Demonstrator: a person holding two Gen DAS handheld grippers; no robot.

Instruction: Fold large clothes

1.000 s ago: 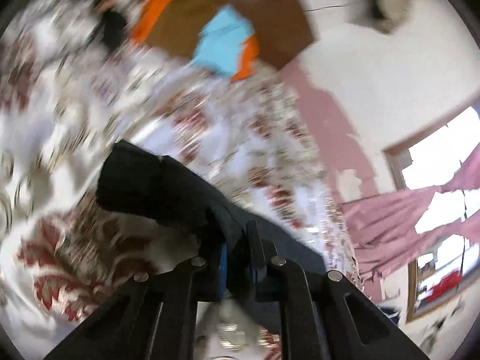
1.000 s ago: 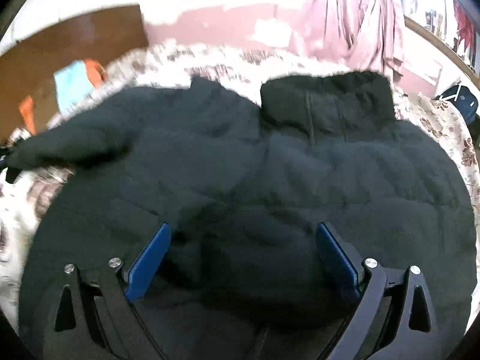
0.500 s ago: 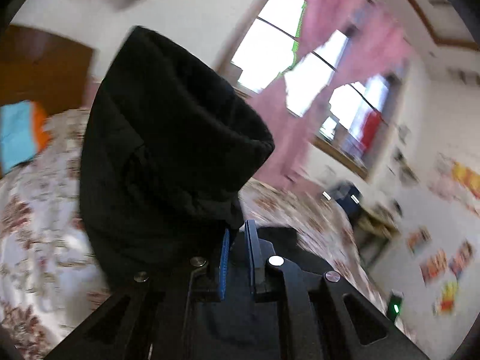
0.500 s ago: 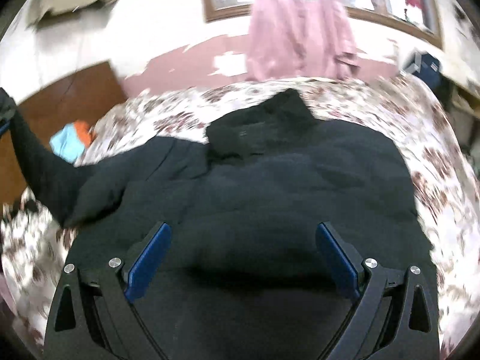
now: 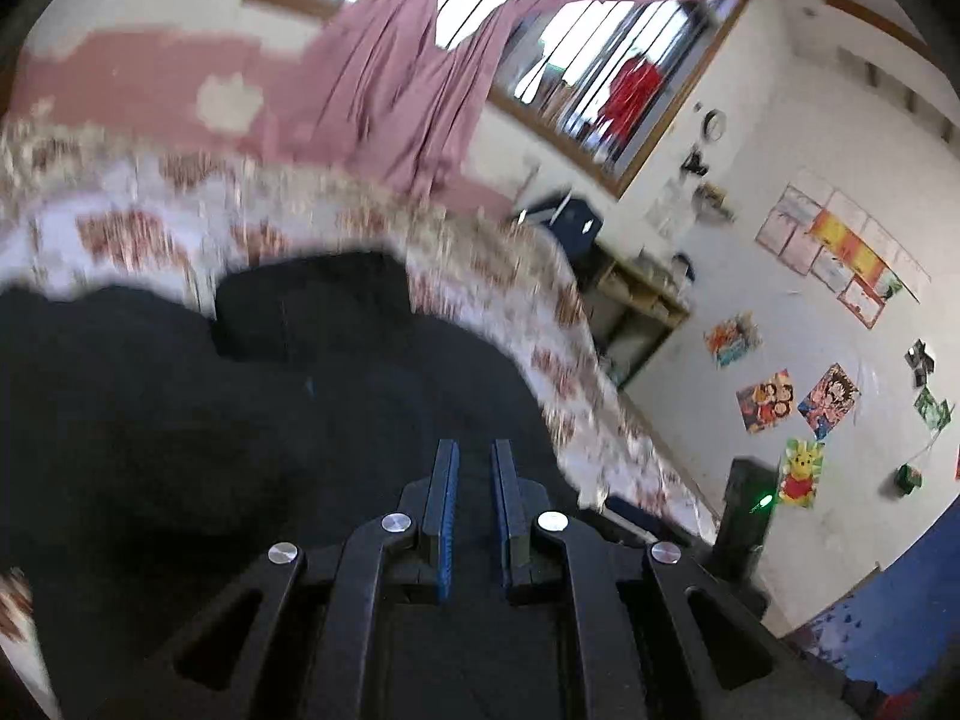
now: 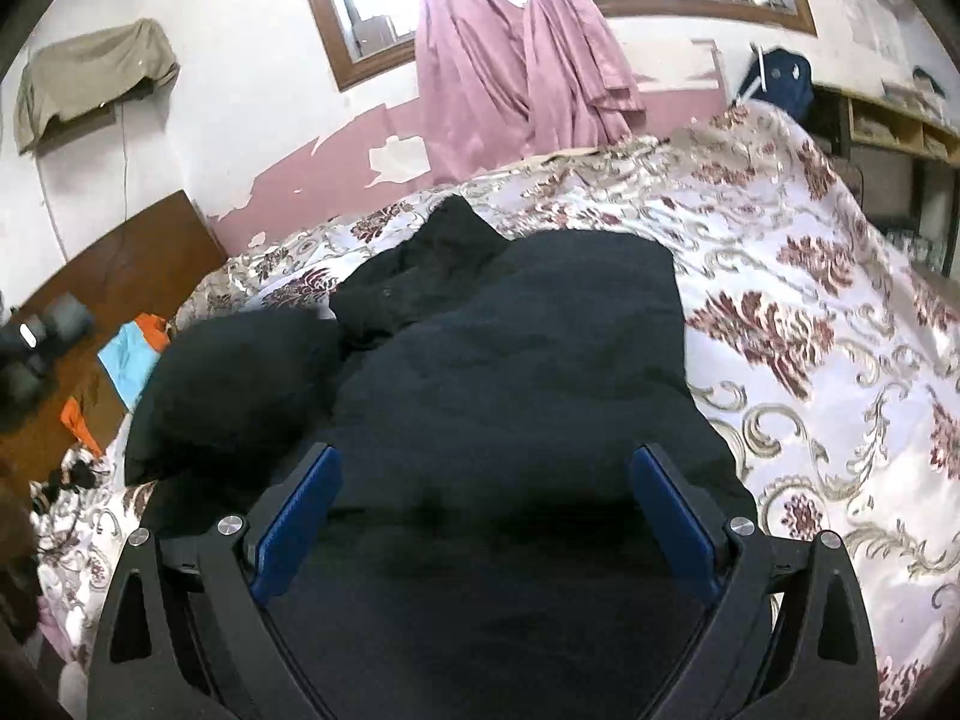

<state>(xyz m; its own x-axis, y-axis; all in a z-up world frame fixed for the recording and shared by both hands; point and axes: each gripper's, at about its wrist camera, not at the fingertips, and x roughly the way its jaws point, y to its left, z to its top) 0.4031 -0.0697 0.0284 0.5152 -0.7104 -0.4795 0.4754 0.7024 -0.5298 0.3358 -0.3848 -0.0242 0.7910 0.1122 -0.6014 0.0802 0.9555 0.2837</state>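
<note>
Half a second before, the left hand-held gripper (image 5: pixel 474 468) had held the sleeve lifted; now the sleeve (image 6: pixel 240 384) lay folded inward on the black jacket (image 6: pixel 516 372), and the gripper's fingers stood narrowly apart, seemingly holding nothing, though blur left that unsure. The right hand-held gripper (image 6: pixel 483 480) hovered wide above the jacket, spread on the floral bed (image 6: pixel 810 324).

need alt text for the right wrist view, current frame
A black jacket lies spread on a floral bedspread, filling the middle of the view, with the open right gripper poised over its near part, blue pads wide apart and holding nothing. Behind the bed, pink curtains hang below a wood-framed window.
</note>
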